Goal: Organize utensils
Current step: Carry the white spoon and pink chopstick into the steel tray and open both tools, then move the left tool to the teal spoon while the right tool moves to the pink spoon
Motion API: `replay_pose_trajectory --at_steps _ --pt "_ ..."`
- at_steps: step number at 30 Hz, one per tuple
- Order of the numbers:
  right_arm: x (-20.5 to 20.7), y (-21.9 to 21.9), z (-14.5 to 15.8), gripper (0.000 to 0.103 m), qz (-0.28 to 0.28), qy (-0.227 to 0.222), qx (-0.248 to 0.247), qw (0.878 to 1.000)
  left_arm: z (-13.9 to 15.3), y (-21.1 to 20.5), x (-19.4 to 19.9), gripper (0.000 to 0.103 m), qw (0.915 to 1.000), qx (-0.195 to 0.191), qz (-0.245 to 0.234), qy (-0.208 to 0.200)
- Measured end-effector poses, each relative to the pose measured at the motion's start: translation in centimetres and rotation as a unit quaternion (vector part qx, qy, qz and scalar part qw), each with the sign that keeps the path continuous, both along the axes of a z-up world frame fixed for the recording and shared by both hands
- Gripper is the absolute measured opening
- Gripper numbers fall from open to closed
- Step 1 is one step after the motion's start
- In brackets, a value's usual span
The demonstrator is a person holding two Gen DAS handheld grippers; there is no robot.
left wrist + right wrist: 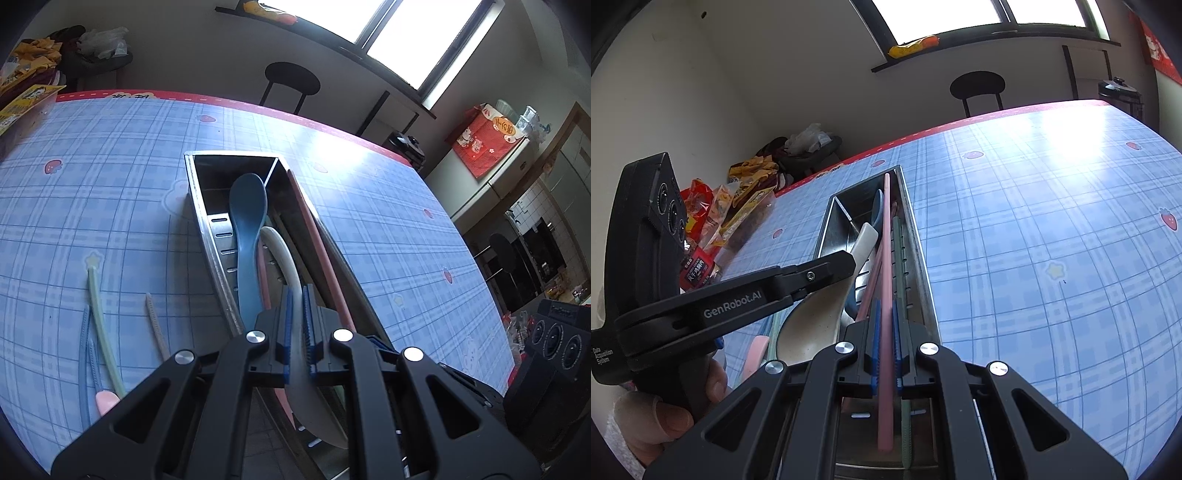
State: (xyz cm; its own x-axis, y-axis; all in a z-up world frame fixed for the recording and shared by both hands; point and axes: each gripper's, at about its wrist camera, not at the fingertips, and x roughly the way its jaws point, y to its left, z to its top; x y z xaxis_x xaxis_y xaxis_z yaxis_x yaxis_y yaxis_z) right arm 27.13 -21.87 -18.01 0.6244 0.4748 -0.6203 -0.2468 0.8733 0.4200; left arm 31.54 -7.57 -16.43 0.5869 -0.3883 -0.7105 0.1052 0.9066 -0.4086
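Green chopstick (104,325) on table (388,229), beside tray (218,273)

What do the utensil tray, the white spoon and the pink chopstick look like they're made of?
Utensil tray: likely stainless steel, with mirror-like walls and punched slots. White spoon: probably matte plastic or melamine, showing no sharp glints; ceramic is possible. Pink chopstick: apparently plastic, with even pastel colour and a dull sheen.
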Motion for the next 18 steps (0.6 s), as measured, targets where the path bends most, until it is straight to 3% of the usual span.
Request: replay_pose_trajectory --at_steps 3,5,6,7,8,10,12,13,14,15,18 --pt "0.0 0.3 0.0 0.007 -0.003 -0.001 -0.001 1.000 -0.3 -0.1 0.1 0.010 1.0000 -0.003 -0.002 0.004" --pt "0.0 0.5 0.0 0.007 -0.003 -0.003 -0.004 1.000 0.0 0.2 0.2 0.023 1.0000 -0.008 0.000 0.003" --pt "-0.1 0.5 0.2 0.008 -0.004 -0.007 -0.004 1.000 0.4 0.4 0.0 0.037 0.9999 -0.013 0.004 -0.001" --pt "-0.1 0.5 0.3 0.012 -0.006 -0.009 -0.006 1.000 1.1 1.0 -0.2 0.046 0.9996 -0.026 0.008 -0.011" --pt "-0.3 0.5 0.5 0.017 -0.005 -0.015 -0.003 1.000 1.7 1.5 -0.5 0.047 0.9991 -0.034 0.011 -0.021" --pt "-0.7 0.6 1.0 0.050 0.002 -0.027 0.009 1.000 3.2 2.7 -1.2 0.064 0.9983 -0.036 0.019 -0.042" --pt "-1.3 1.0 1.6 0.062 0.007 -0.045 0.008 0.999 4.8 4.2 -2.4 0.079 0.9967 -0.032 0.032 -0.068" --pt "-1.6 1.4 2.0 0.073 0.010 -0.057 0.001 0.998 5.5 4.8 -3.0 0.085 0.9960 -0.028 0.036 -0.077" --pt "-1.9 1.7 2.2 0.078 0.013 -0.063 -0.005 0.998 6.0 5.5 -3.7 0.093 0.9951 -0.021 0.041 -0.087" --pt "-2.3 2.0 2.4 0.086 0.016 -0.072 -0.011 0.997 6.4 6.1 -4.5 0.094 0.9942 -0.012 0.047 -0.096" --pt "-3.3 3.0 2.8 0.090 0.032 -0.087 -0.017 0.996 6.9 8.4 -7.2 0.097 0.9916 0.030 0.061 -0.110"
